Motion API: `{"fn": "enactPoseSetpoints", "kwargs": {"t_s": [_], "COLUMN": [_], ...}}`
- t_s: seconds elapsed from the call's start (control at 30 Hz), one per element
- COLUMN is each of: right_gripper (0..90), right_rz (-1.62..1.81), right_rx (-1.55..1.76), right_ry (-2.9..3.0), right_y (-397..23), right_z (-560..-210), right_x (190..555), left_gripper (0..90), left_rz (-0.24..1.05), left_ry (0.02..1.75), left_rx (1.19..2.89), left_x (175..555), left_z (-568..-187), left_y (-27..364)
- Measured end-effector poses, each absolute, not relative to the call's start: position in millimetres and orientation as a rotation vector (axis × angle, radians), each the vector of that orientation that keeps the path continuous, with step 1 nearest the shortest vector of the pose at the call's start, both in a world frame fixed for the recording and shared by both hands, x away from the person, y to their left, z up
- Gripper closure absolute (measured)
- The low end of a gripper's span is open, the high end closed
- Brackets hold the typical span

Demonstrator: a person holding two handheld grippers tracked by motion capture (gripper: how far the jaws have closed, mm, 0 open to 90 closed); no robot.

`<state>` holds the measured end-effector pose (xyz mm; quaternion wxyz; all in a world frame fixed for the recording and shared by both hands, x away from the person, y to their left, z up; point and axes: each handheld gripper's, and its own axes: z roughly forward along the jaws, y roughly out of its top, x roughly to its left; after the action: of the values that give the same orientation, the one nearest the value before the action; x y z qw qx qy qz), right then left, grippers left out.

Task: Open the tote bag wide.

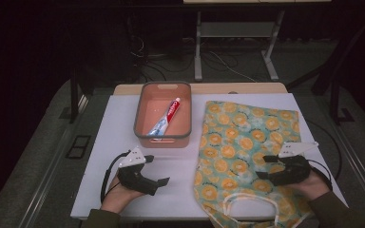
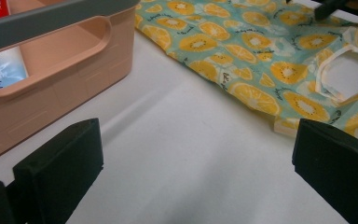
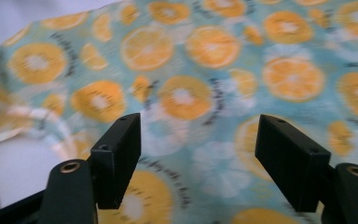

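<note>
High view: white table (image 1: 123,142) in a dark room — left hand-held gripper (image 1: 156,170) and right hand-held gripper (image 1: 262,167) both spread apart.

Fabric bag (image 1: 247,152), teal with orange-slice print, lies flat on the right half of the white table (image 1: 109,142); cream-trimmed handle opening at the near edge. Toothpaste tube (image 1: 166,118), red, white and blue, lies diagonally inside the peach bin (image 1: 139,111) with grey rim, just left of the bag.
</note>
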<state>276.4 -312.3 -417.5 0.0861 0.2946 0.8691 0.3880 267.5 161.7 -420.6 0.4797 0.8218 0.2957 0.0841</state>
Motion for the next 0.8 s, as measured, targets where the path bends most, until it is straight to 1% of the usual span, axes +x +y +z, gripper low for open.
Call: {"fn": "enactPoseSetpoints", "kwargs": {"t_s": [0.2, 0.43, 0.57, 0.6, 0.7, 0.77, 0.8], "right_gripper": [34.1, 37.4, 41.9, 43.6, 52.4, 64.9, 64.9], "right_rz": [1.147, 1.133, 1.072, 1.053, 0.998, 1.005, 1.005], "right_rx": [0.757, 0.665, 0.593, 0.576, 0.508, 0.489, 0.489], "right_ry": [2.689, 2.796, 2.835, 2.845, 2.844, 2.846, 2.846], "right_y": [-292.8, -278.6, -269.3, -267.3, -263.7, -262.2, -262.2], "right_z": [-425.1, -433.0, -438.7, -440.1, -443.4, -443.3, -443.3], "right_x": [260.7, 254.6, 251.0, 250.3, 248.2, 247.8, 247.8], "left_gripper": [0.3, 0.2, 0.2, 0.3, 0.2, 0.3, 0.3], "left_rz": [0.201, 0.196, 0.196, 0.195, 0.196, 0.195, 0.196], "left_ry": [0.717, 0.717, 0.715, 0.715, 0.716, 0.716, 0.716], "left_rx": [2.008, 2.01, 2.011, 2.012, 2.011, 2.014, 2.014], "left_x": [267.5, 267.8, 267.7, 267.6, 267.7, 267.7, 267.6], "left_z": [-421.2, -422.0, -422.0, -422.0, -422.0, -422.3, -422.4], "left_y": [160.8, 160.5, 159.9, 159.9, 159.8, 159.6, 159.5]}}
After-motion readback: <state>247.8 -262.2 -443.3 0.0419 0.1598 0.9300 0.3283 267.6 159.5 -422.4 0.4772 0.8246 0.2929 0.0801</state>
